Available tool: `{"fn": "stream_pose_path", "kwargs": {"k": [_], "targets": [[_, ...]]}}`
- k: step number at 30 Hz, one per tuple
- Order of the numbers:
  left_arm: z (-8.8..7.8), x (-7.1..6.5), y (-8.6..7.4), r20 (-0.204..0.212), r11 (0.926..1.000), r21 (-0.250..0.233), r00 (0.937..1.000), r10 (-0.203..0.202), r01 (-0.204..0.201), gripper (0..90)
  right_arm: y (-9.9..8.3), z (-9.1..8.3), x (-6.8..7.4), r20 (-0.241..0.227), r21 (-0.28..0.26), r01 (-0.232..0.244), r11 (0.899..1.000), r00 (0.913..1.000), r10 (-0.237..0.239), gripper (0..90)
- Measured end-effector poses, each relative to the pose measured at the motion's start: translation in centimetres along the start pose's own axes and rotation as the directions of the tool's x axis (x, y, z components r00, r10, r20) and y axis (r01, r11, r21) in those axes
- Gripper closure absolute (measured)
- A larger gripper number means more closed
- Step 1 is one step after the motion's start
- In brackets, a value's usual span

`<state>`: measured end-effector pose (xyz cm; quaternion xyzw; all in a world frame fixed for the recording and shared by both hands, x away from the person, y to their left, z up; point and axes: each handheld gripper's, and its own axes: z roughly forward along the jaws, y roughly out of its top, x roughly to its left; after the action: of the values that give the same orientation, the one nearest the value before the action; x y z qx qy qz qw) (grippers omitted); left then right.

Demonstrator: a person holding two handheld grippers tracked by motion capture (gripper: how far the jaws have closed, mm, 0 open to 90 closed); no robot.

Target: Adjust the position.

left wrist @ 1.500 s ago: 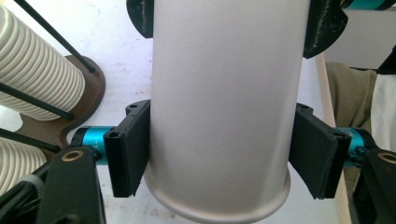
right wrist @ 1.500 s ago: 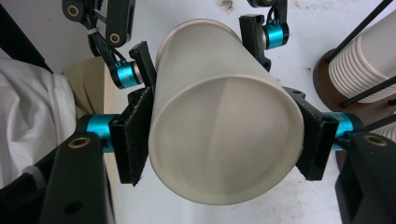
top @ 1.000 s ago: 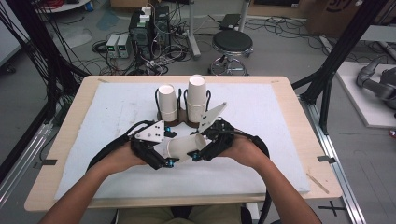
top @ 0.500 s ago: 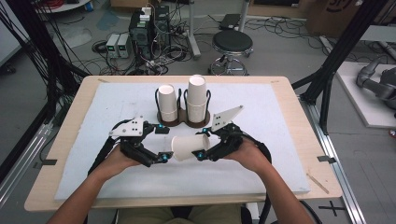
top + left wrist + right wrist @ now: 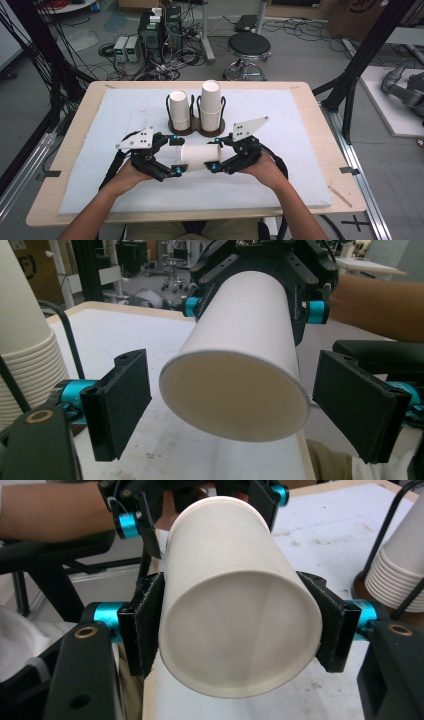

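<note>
Near the front edge of the white table mat [image 5: 100, 190], the left gripper [image 5: 176, 155] has just spread its jaws off the paper cup [image 5: 200, 156], now standing wide beside it, leaving it pinched crosswise by the right gripper [image 5: 216, 156], so the handover looks done

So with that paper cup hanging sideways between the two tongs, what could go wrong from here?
1. Only the right tongs clamp the paper cup; its thin wall could buckle under the pads.
2. The left tongs have just opened and stand clear of the cup's end, so a slip on the right would drop it on the white mat.
3. The cup stacks in the holder stand close behind; a swing could knock them.
</note>
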<state>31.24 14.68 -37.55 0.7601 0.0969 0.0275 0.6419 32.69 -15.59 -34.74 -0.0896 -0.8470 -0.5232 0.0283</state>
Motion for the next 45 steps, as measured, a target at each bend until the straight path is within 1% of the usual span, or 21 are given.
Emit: {"fn": "stream_pose_path", "kwargs": {"k": [4,5,8,12,15,17,21,23,25,26,28,30,32,33,35,38,39,40,41,43,45], "targets": [[0.3,-0.1,-0.1,0.009,1.0,0.001,1.0,-0.002,0.002,15.4,0.1,0.1,0.1,-0.018,-0.009,0.004,1.0,0.9998,-0.004,33.3],[0.4,-0.1,-0.2,0.013,1.0,0.004,0.9999,0.002,-0.002,15.9,0.1,0.2,0.0,-0.018,-0.011,0.008,1.0,0.9998,-0.009,33.3],[0.5,-0.2,-0.2,0.026,1.0,0.004,0.9996,0.006,-0.006,18.8,0.1,0.3,0.0,-0.033,-0.021,0.002,1.0,0.9995,-0.002,33.3],[0.5,-0.1,-0.2,0.031,1.0,0.003,0.9995,0.007,-0.007,19.7,0.1,0.3,0.0,-0.037,-0.028,0.002,1.0,0.9993,-0.003,33.4],[0.4,0.0,-0.2,0.032,1.0,-0.003,0.9995,0.006,-0.006,21.4,0.0,0.3,0.0,-0.038,-0.022,0.0,1.0,0.9993,0.0,33.8],[0.2,-0.1,-0.1,0.031,0.9999,-0.002,0.9994,0.015,-0.015,23.1,-0.1,0.4,0.0,-0.038,-0.014,0.0,1.0,0.9993,-0.001,34.2],[0.1,-0.1,0.0,0.031,0.9994,0.011,0.999,0.033,-0.033,26.0,-0.1,0.5,0.1,-0.033,0.001,0.01,1.0,0.9994,-0.01,34.4],[0.1,-0.2,0.1,0.033,0.9991,0.019,0.9987,0.038,-0.038,27.3,0.0,0.6,0.2,-0.033,0.009,0.0,1.0,0.9994,0.001,34.5],[0.1,-0.2,0.2,0.033,0.999,0.024,0.9988,0.037,-0.038,27.9,0.0,0.6,0.2,-0.034,0.014,0.002,1.0,0.9994,-0.001,34.2],[0.1,-0.2,0.2,0.033,0.999,0.025,0.9988,0.037,-0.038,28.0,0.0,0.6,0.2,-0.032,0.016,0.001,1.0,0.9995,0.0,31.9],[0.0,-0.2,0.4,0.025,0.9989,0.027,0.999,0.038,-0.038,28.0,0.0,0.6,0.3,-0.009,0.016,-0.015,1.0,0.9998,0.015,21.6],[-0.1,-0.1,0.6,0.018,0.9986,0.036,0.9991,0.038,-0.038,28.1,0.1,0.5,0.3,0.001,0.015,-0.013,1.0,0.9999,0.013,20.8],[-0.2,0.0,1.0,0.007,0.9975,0.057,0.9991,0.043,-0.043,28.1,0.3,0.3,0.5,0.004,0.013,-0.009,1.0,1.0,0.008,19.1],[-0.2,0.0,1.2,0.0,0.996,0.075,0.9988,0.049,-0.049,28.1,0.4,0.1,0.5,0.015,0.016,-0.006,1.0,0.9999,0.006,19.1],[-0.3,-0.1,1.8,-0.02,0.9908,0.119,0.9976,0.066,-0.063,28.1,0.7,-0.2,0.6,0.043,0.027,0.009,1.0,0.999,-0.01,19.1],[-0.2,-0.1,2.7,-0.033,0.9782,0.189,0.995,0.094,-0.086,28.1,1.3,-0.7,0.6,0.077,0.056,0.039,0.998,0.9961,-0.043,19.1],[-0.1,-0.1,3.0,-0.035,0.9717,0.216,0.9938,0.105,-0.095,28.1,1.6,-0.8,0.7,0.087,0.072,0.047,0.996,0.9947,-0.053,19.1],[-0.1,-0.1,3.4,-0.037,0.9645,0.243,0.9927,0.115,-0.102,28.1,1.8,-0.9,0.7,0.1,0.09,0.065,0.994,0.9923,-0.073,19.1],[0.0,-0.1,3.7,-0.036,0.955,0.273,0.9909,0.13,-0.115,28.1,2.0,-0.9,0.8,0.11,0.112,0.073,0.991,0.9902,-0.086,19.1],[0.3,-0.1,4.2,-0.039,0.9385,0.321,0.9885,0.146,-0.126,28.1,2.4,-0.9,0.9,0.129,0.157,0.093,0.983,0.985,-0.114,19.1],[0.5,0.0,4.7,-0.039,0.9234,0.36,0.9869,0.157,-0.133,28.1,2.8,-0.7,0.9,0.141,0.198,0.116,0.973,0.9793,-0.145,19.1]]}}
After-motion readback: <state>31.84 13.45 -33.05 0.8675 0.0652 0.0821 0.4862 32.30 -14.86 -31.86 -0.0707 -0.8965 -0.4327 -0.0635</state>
